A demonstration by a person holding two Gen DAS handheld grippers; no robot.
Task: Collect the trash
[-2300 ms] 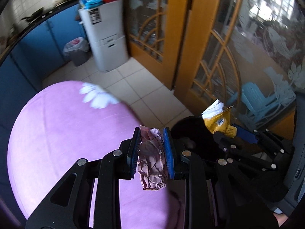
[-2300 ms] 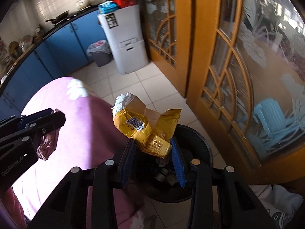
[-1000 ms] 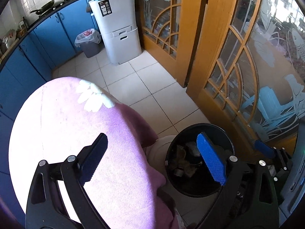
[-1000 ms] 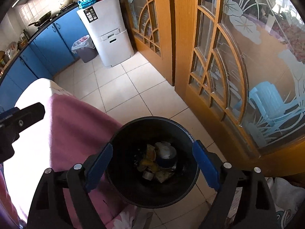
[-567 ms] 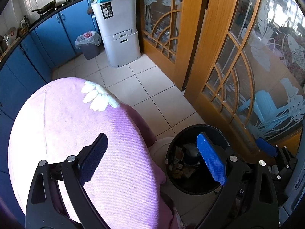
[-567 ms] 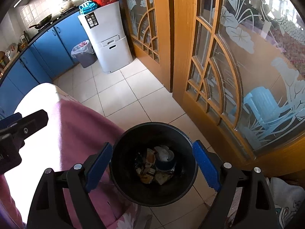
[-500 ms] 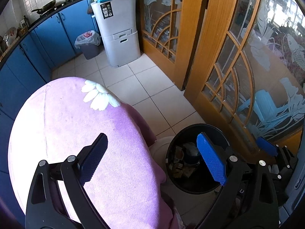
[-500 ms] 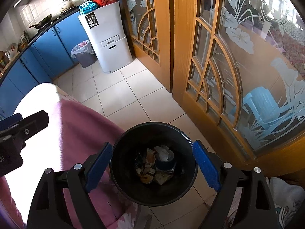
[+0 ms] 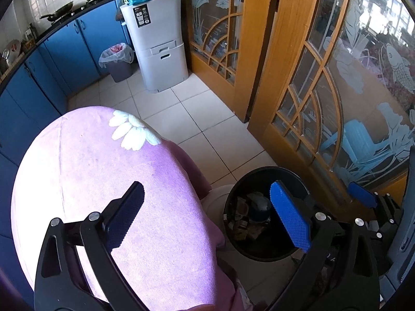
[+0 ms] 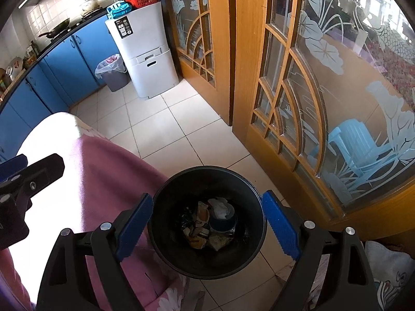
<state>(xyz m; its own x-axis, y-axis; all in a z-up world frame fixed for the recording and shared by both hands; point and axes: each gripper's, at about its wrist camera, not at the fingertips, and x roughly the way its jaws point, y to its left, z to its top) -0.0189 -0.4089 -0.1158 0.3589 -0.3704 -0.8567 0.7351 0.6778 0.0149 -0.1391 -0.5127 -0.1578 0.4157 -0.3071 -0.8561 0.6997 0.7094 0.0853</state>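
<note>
step: drop finished, crumpled wrappers [image 10: 207, 226] lie in round black plastic bin [image 10: 166, 243] | left gripper [image 9: 207, 217], right gripper [image 10: 207, 228]: jaws apart, empty | next: seek trash on pink-clothed worktop [image 9: 85, 181]

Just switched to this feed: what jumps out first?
The black bin on the tiled floor, trash at its bottom, sits framed by the open, empty right gripper. Left of it, the pink tablecloth; the left gripper is open and empty too.

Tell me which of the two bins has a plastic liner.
The small grey bin beside the blue cabinets; the black bin under the hand-held grippers is unlined.
</note>
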